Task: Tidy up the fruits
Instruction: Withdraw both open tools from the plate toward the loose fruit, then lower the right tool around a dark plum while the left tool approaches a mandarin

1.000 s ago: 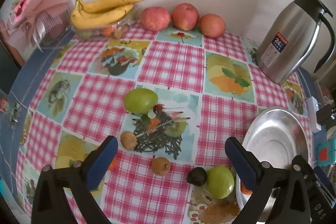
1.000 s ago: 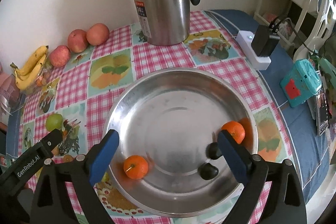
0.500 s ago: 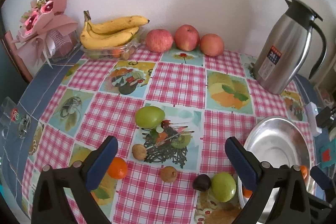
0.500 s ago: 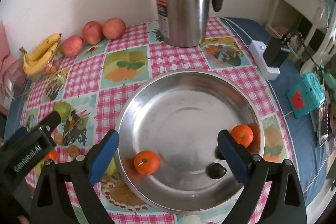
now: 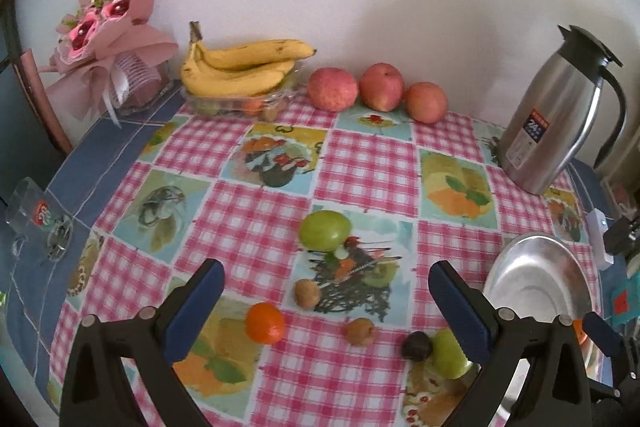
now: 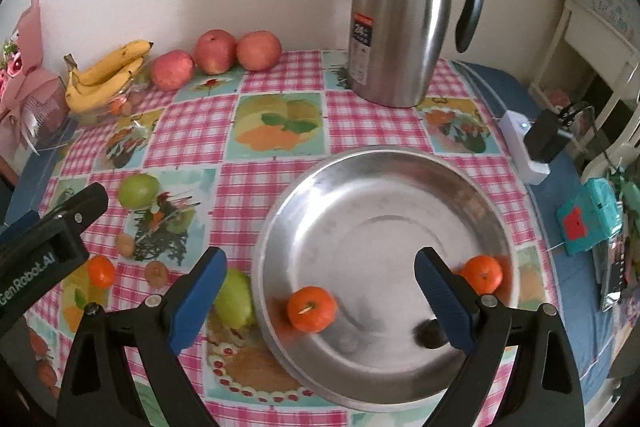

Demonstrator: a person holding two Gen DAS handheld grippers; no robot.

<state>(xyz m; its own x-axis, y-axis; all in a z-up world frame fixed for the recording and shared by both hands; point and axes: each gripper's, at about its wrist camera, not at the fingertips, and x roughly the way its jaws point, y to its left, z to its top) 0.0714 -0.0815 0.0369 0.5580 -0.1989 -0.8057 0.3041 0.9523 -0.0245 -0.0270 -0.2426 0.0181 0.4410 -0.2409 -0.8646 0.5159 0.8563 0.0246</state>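
My left gripper (image 5: 326,287) is open and empty above the table's near side. In front of it lie an orange (image 5: 265,322), two small brown fruits (image 5: 307,292) (image 5: 360,331), a dark plum (image 5: 416,345), a green fruit (image 5: 448,351) and a larger green fruit (image 5: 325,230). My right gripper (image 6: 320,277) is open and empty above the steel bowl (image 6: 384,187). The bowl holds two oranges (image 6: 311,308) (image 6: 481,271) and a dark plum (image 6: 429,334). The bowl's rim (image 5: 536,239) shows in the left wrist view.
Bananas (image 5: 244,69) on a clear tray and three red apples (image 5: 380,87) stand along the back wall. A steel thermos jug (image 6: 404,15) stands behind the bowl. A pink bouquet (image 5: 108,39) is back left. A white power strip (image 6: 524,151) and teal box (image 6: 588,221) lie right.
Both grippers have pulled back and up, so more of the table shows. The loose orange has come into the left wrist view. Both stay open.
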